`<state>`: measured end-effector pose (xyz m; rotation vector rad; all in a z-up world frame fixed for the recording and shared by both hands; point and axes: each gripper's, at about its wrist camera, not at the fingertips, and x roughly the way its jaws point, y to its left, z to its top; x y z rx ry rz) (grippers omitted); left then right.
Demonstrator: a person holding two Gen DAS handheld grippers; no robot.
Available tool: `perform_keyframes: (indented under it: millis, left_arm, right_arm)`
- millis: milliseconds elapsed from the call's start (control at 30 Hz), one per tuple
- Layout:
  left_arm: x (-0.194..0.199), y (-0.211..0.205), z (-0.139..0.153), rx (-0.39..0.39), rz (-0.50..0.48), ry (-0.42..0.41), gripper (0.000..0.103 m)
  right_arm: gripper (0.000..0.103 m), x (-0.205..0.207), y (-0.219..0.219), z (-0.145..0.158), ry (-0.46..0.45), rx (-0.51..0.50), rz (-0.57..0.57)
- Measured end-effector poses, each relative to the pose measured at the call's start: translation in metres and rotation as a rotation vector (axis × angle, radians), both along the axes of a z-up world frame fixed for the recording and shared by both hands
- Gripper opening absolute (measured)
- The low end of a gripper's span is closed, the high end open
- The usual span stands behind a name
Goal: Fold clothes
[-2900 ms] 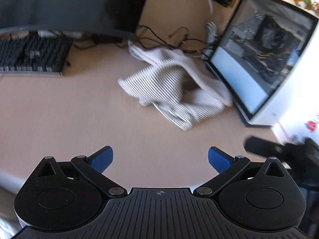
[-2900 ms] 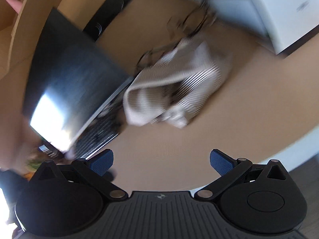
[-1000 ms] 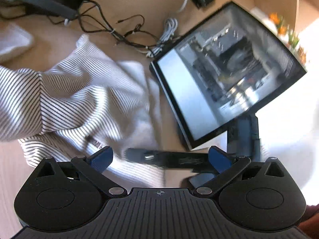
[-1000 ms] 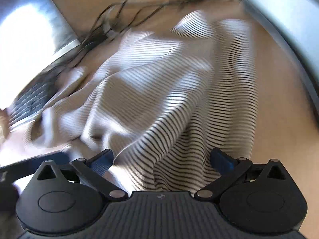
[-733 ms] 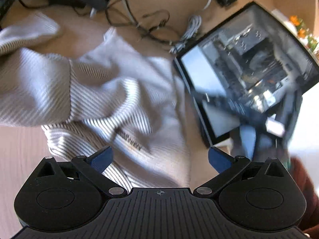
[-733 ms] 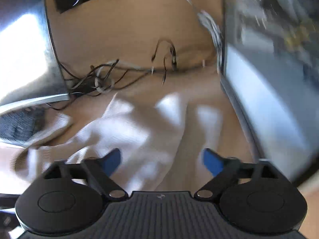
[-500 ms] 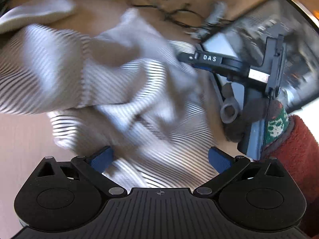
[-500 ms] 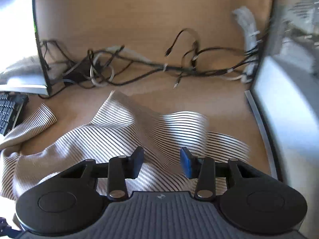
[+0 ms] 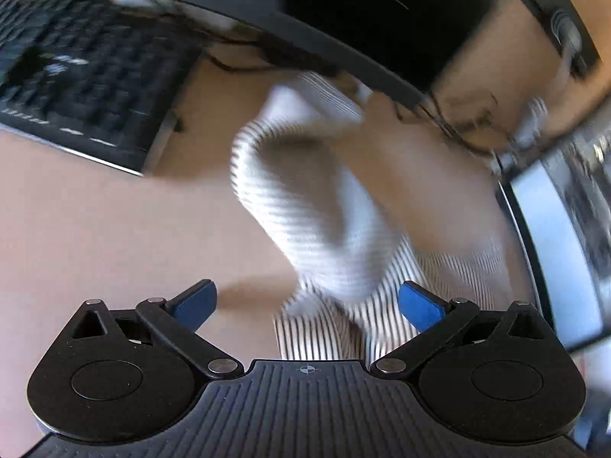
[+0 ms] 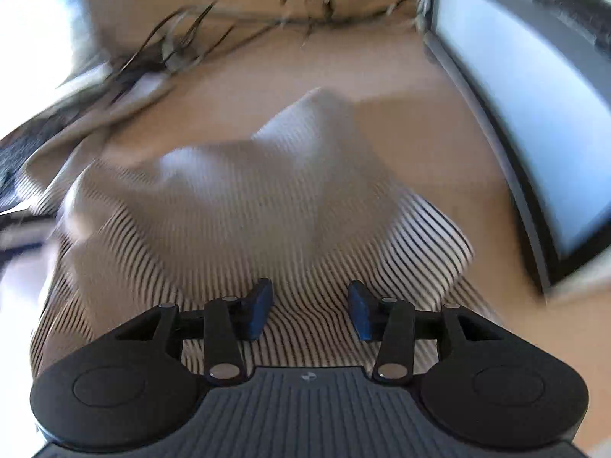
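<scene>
A white garment with thin dark stripes lies crumpled on the tan desk. In the left wrist view it runs from the monitor base down to my left gripper, which is wide open and empty just above its near edge. In the right wrist view the garment bulges up in front of my right gripper. The blue pads stand partly closed with striped cloth showing in the gap. Whether they pinch the cloth is unclear. Both views are blurred.
A black keyboard sits at the left and a dark curved monitor stands behind the garment. A glass-sided computer case stands at the right. Loose cables lie at the back of the desk.
My left gripper has swung left, so the keyboard and monitor now fill its view. My right gripper has narrowed from wide open and has dropped closer onto the garment.
</scene>
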<state>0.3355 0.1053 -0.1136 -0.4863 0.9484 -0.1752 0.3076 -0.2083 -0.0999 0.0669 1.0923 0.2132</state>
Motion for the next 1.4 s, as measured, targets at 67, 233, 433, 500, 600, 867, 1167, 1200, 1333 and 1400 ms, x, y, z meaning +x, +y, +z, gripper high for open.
perform_keyframes:
  millis: [67, 233, 433, 500, 600, 867, 1167, 1200, 1333, 1400]
  left_arm:
    - [-0.007, 0.016, 0.01, -0.029, 0.019, -0.03, 0.103]
    - [-0.046, 0.045, 0.035, -0.018, 0.07, -0.111, 0.103]
    - [-0.092, 0.061, 0.047, -0.011, 0.155, -0.12, 0.103]
    - [-0.107, 0.061, 0.048, 0.01, 0.17, -0.112, 0.103]
    - [-0.127, 0.056, 0.048, 0.024, 0.171, -0.098, 0.103]
    - [-0.118, 0.04, 0.041, 0.026, 0.121, -0.075, 0.103]
    - [-0.057, -0.012, 0.052, 0.028, -0.048, -0.12, 0.103]
    - [-0.054, -0.019, 0.052, 0.03, -0.071, -0.119, 0.103]
    - [-0.045, -0.045, 0.045, 0.016, -0.166, -0.105, 0.103]
    - [-0.043, -0.06, 0.039, 0.006, -0.228, -0.092, 0.103]
  right_arm:
    - [0.046, -0.014, 0.008, 0.008, 0.039, 0.073, 0.093]
    - [0.051, -0.013, 0.062, 0.054, -0.213, 0.043, 0.329]
    - [0.079, 0.037, 0.157, 0.051, -0.278, 0.077, 0.55]
    - [0.084, 0.047, 0.189, 0.038, -0.295, 0.012, 0.613]
    - [0.088, 0.063, 0.223, 0.013, -0.312, -0.131, 0.639]
    - [0.015, 0.086, 0.147, 0.036, -0.19, 0.201, 0.417]
    - [0.024, 0.061, -0.006, 0.087, -0.497, -0.133, -0.109]
    - [0.033, 0.056, -0.014, 0.085, -0.493, -0.158, -0.134]
    - [0.052, 0.027, -0.008, 0.088, -0.563, -0.265, -0.124]
    - [0.053, 0.017, 0.002, 0.095, -0.575, -0.225, -0.054]
